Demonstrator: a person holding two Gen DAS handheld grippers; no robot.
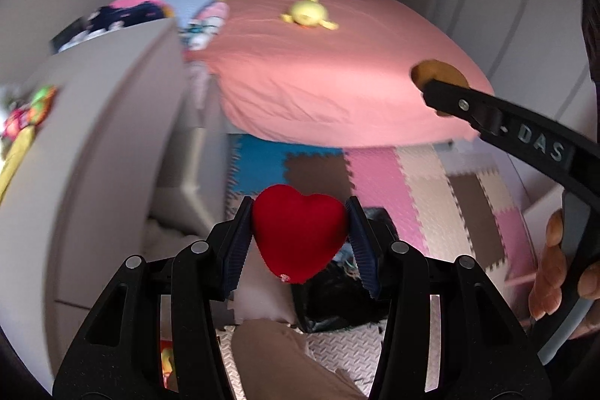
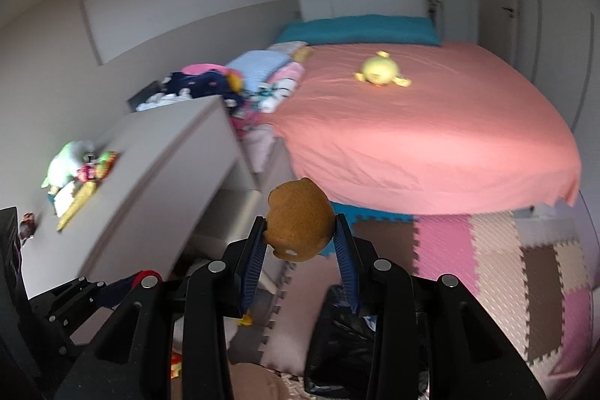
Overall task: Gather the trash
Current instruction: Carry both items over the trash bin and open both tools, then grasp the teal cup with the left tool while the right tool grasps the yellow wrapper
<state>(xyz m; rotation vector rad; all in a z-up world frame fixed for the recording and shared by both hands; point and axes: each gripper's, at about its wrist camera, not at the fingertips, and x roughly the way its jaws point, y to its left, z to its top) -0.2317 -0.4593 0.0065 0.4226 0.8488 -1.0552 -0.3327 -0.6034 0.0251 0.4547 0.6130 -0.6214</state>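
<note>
1. My left wrist camera looks forward and down along its fingers, close over the foam floor mats [image 1: 378,182].
2. My right one faces likewise.
3. Both share the pink bed [image 1: 337,70] and yellow toy [image 2: 380,72].

A red plush heart [image 1: 299,233] hangs above the floor mats, point down and lobes up, pinched at both sides, a small white mark near its tip. A brown, rounded plush piece [image 2: 300,220] with a pale spot on its lower edge is likewise clamped at its sides, held in front of the pink bed.
</note>
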